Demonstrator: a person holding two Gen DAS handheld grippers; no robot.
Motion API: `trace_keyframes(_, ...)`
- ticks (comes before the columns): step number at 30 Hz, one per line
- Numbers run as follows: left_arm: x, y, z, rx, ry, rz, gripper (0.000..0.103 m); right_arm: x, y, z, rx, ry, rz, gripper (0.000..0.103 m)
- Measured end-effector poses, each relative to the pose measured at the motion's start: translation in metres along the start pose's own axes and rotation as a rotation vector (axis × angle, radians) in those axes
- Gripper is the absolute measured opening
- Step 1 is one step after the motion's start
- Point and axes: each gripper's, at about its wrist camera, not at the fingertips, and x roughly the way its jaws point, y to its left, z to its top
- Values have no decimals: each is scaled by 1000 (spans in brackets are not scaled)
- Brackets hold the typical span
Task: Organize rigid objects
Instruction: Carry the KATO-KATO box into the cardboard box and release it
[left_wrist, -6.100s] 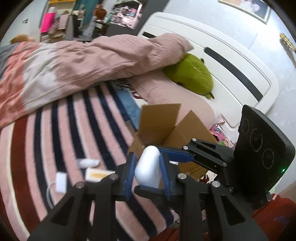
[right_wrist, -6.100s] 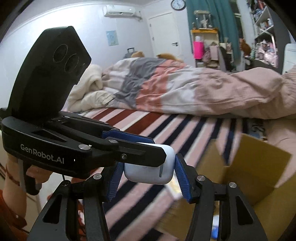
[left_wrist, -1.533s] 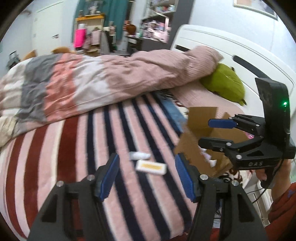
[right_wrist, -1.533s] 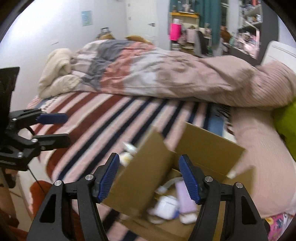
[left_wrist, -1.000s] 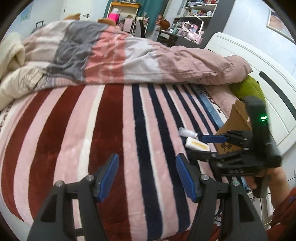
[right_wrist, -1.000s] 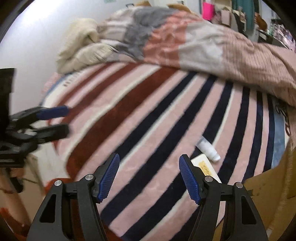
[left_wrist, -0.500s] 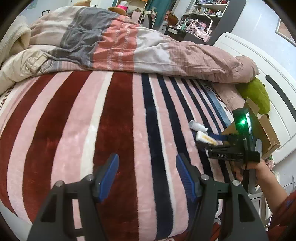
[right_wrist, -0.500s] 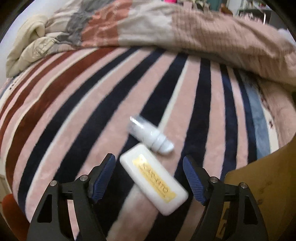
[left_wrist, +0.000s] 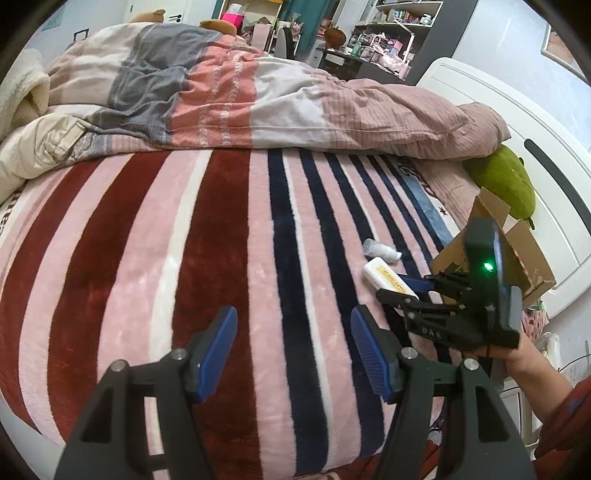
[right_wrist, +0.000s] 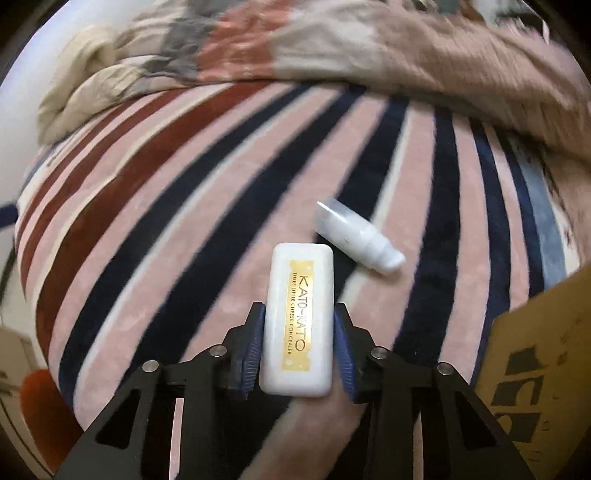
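A white concealer case with a gold label (right_wrist: 300, 317) lies on the striped blanket (right_wrist: 184, 206). My right gripper (right_wrist: 298, 339) has its blue pads on both long sides of the case, closed against it. A small white bottle (right_wrist: 356, 236) lies just beyond, to the right. In the left wrist view the case (left_wrist: 388, 282) and bottle (left_wrist: 380, 252) lie at the right, with the right gripper (left_wrist: 404, 290) on the case. My left gripper (left_wrist: 293, 347) is open and empty above the blanket's near part.
An open cardboard box (left_wrist: 517, 243) stands at the blanket's right edge, next to the right gripper; its flap (right_wrist: 539, 354) shows at the right. A bunched duvet (left_wrist: 258, 96) lies across the back. A green plush (left_wrist: 506, 181) rests by the white headboard (left_wrist: 535, 122).
My right gripper moved down onto the concealer case, turned in line with it and closed its pads on the sides. The left gripper stayed open and nearly still.
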Motion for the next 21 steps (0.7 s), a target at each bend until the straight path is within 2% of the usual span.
trace_keyframes(3, -4, -10, 8, -1, -15, -49, 61, -30, 15, 7, -51, -62, 63, 31)
trace_keyframes(7, -12, -41, 26, 20, -49, -167, 60, -85, 32, 15, -106, -173, 166, 31)
trace_keyframes(12, -12, -87, 50, 62, -68, -277, 59, -138, 35, 21, -148, -291, 226, 31)
trace_keyframes(15, -5, -116, 63, 100, -60, -332, 48, -162, 22, 16, -153, -347, 236, 31)
trace_keyframes(16, 0, -130, 69, 115, -58, -365, 38, -167, 15, 15, -153, -360, 231, 31)
trace_keyframes(17, 3, -139, 72, 122, -57, -377, 33, -171, 8, 12, -146, -367, 220, 31)
trace_keyframes(21, 22, -182, 87, 186, -32, -392, 31, -181, -33, -1, -74, -373, 198, 31)
